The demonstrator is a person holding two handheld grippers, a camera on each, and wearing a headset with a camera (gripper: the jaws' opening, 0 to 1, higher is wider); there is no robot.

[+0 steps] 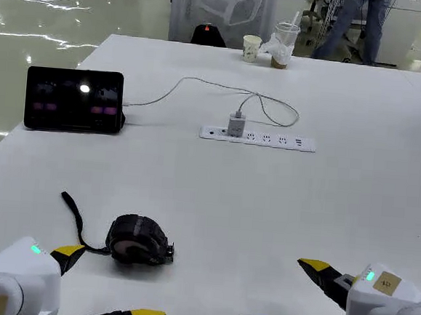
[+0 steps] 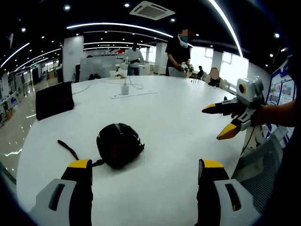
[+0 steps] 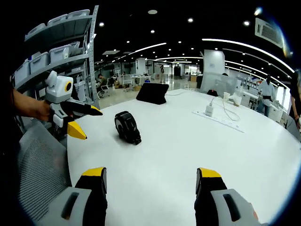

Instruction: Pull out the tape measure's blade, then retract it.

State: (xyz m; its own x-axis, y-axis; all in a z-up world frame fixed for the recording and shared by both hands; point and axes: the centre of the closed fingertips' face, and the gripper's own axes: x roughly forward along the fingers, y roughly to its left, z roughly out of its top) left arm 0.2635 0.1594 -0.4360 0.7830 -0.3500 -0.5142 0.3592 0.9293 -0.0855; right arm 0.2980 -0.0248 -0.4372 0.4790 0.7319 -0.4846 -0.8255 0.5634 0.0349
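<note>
A black tape measure (image 1: 138,241) lies on the white table (image 1: 265,198) near the front left, its black wrist strap (image 1: 74,216) trailing left; no blade is drawn out. My left gripper (image 1: 107,284) is open just in front of it, with nothing between its yellow-tipped fingers. In the left gripper view the tape measure (image 2: 119,144) sits a little ahead of the open left gripper (image 2: 146,165), and the right gripper (image 2: 215,123) hovers at the right. My right gripper (image 1: 283,295) stands open and empty at the front right. From the right gripper (image 3: 150,173) the tape measure (image 3: 128,127) lies ahead to the left, beside the left gripper (image 3: 89,125).
A dark tablet (image 1: 74,99) stands at the left. A white power strip (image 1: 258,138) with a charger and looping cable lies mid-table. Cups (image 1: 252,48) sit at the far edge, with a person (image 1: 356,23) behind. A mesh chair (image 3: 37,169) is beside the table's near edge.
</note>
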